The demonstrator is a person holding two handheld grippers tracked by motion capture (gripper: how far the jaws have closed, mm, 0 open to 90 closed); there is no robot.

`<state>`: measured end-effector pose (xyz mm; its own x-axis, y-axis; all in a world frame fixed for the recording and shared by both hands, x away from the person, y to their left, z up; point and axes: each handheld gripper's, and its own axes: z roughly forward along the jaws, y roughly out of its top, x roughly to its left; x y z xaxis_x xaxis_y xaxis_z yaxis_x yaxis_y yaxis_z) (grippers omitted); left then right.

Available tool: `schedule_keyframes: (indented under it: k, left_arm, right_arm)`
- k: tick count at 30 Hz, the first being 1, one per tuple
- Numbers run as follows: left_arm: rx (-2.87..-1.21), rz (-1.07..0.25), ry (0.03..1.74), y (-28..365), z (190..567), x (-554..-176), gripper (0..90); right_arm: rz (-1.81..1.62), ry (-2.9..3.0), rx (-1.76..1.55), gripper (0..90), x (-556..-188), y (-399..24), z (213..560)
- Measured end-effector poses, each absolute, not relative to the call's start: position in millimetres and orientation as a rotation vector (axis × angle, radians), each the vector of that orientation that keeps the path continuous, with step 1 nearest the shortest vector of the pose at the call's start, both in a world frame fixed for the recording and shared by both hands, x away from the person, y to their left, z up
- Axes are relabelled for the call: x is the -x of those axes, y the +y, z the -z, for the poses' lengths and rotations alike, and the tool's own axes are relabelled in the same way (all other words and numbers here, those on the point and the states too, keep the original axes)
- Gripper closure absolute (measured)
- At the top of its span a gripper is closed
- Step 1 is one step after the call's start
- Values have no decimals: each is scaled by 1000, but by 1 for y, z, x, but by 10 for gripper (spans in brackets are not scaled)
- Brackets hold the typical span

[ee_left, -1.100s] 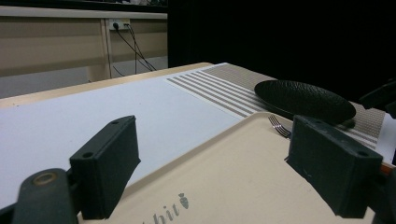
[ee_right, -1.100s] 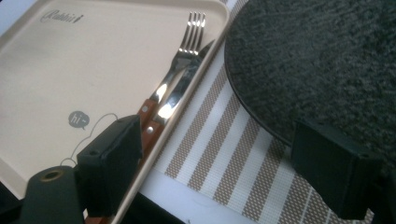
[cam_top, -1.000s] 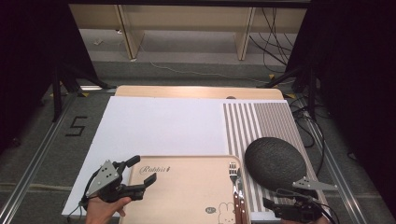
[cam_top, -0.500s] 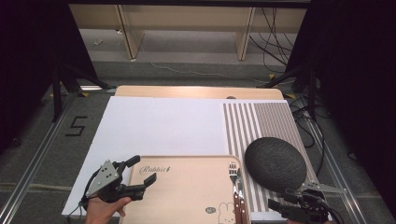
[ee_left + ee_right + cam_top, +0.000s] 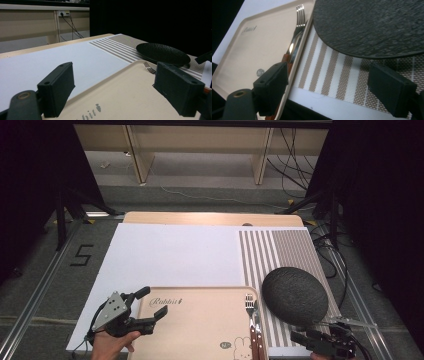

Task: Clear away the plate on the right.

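Nothing is gripped yet, so the work looks to be at its very start. The left tongs [image 5: 150,307] stand wide open at the left edge of the tray [image 5: 200,320], one jaw over the tray's rim near its printed word, the other just off it; in the left gripper view the jaws straddle the tray corner without closing on it. The right tongs [image 5: 300,338] are also wide, low at the near right of the tray, just short of the plate [image 5: 295,295], with striped mat [image 5: 329,67] between their jaws in the right gripper view.

The plate, dark and rough, lies on the mat just right of the tray, its near rim slightly overhanging the stripes. A fork [image 5: 249,306] and a second piece of cutlery with a reddish handle [image 5: 287,60] lie along the tray's right edge, close to the plate.

As a judgement, everything remains to be done: a grasp, a lift and a placing.

Room for moving: beyond the tray the white sheet [image 5: 175,255] is bare, and the mat beyond the plate is free too. The tight spots are the narrow gap between the tray's right rim and the plate, and the desk's near edge, where both tongs sit.
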<state>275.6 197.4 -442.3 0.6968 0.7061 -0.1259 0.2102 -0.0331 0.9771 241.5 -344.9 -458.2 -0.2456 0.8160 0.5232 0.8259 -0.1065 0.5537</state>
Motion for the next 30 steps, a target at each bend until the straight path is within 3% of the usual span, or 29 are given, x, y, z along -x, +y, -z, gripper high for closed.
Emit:
schedule_keyframes:
  k: [30]
  left_arm:
    - [-1596, -470, 764, 197, 443, -276, 157]
  right_arm:
    - [1359, -1671, 2090, 176, -248, -365, 472]
